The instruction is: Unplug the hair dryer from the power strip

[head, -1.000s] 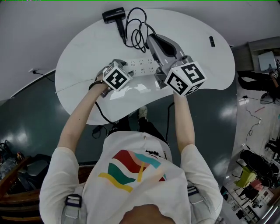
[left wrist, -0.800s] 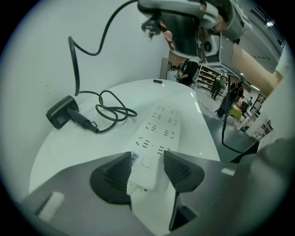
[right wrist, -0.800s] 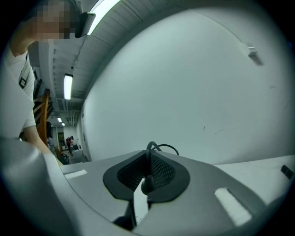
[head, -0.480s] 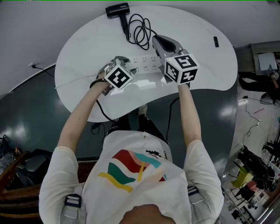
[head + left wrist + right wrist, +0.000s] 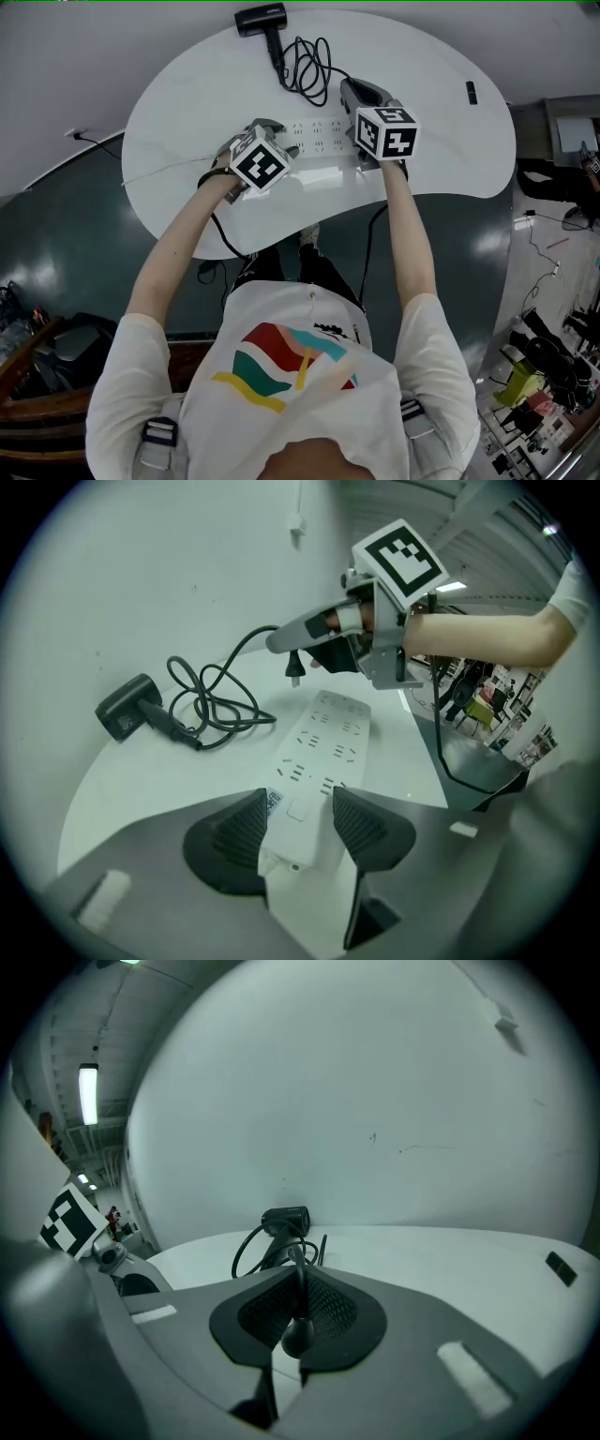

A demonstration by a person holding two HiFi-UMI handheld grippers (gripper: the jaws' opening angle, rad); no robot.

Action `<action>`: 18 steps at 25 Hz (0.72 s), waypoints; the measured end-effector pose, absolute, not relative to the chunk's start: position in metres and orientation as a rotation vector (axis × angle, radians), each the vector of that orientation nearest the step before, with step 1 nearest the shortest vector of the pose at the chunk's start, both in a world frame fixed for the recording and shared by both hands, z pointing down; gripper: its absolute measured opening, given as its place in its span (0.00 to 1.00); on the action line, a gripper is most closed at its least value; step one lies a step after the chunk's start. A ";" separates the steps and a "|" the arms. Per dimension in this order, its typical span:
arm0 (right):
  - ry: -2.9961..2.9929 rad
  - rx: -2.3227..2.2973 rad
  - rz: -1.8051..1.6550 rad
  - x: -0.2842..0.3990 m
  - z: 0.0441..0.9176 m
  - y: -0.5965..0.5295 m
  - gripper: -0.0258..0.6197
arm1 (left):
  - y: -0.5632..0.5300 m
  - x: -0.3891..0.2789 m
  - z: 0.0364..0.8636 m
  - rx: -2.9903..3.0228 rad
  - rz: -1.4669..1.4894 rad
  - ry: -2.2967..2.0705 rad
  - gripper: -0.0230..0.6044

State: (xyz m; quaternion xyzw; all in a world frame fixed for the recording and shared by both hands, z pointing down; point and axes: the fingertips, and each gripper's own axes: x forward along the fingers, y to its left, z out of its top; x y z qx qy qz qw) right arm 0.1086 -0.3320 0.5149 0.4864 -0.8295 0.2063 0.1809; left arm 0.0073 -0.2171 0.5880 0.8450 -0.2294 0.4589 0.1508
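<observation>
The white power strip (image 5: 323,752) lies on the white table (image 5: 187,112), and my left gripper (image 5: 300,803) is shut on its near end. My right gripper (image 5: 298,1330) is shut on the black plug (image 5: 298,1335). In the left gripper view the plug (image 5: 295,667) hangs clear above the strip's far end with its prongs bare. Its cord (image 5: 216,700) runs in loose loops to the black hair dryer (image 5: 262,19) at the table's far edge. In the head view the right gripper (image 5: 352,92) sits just right of the strip (image 5: 314,141).
A small black object (image 5: 470,92) lies near the table's far right edge. The table's front edge curves inward in front of the person. A black cable hangs off the near edge toward the floor (image 5: 216,244). Clutter fills the floor at the right (image 5: 553,356).
The right gripper has come down toward the table with the plug still in its jaws. The left gripper has stayed on the power strip.
</observation>
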 end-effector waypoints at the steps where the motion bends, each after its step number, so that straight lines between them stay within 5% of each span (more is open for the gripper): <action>1: -2.332 1.376 0.585 0.110 0.518 -0.333 0.09 | -0.217 0.007 0.587 2.426 1.318 -0.658 0.39; 18: -2.244 1.426 0.670 0.125 0.559 -0.333 0.09 | -0.219 0.007 0.589 2.430 1.308 -0.665 0.39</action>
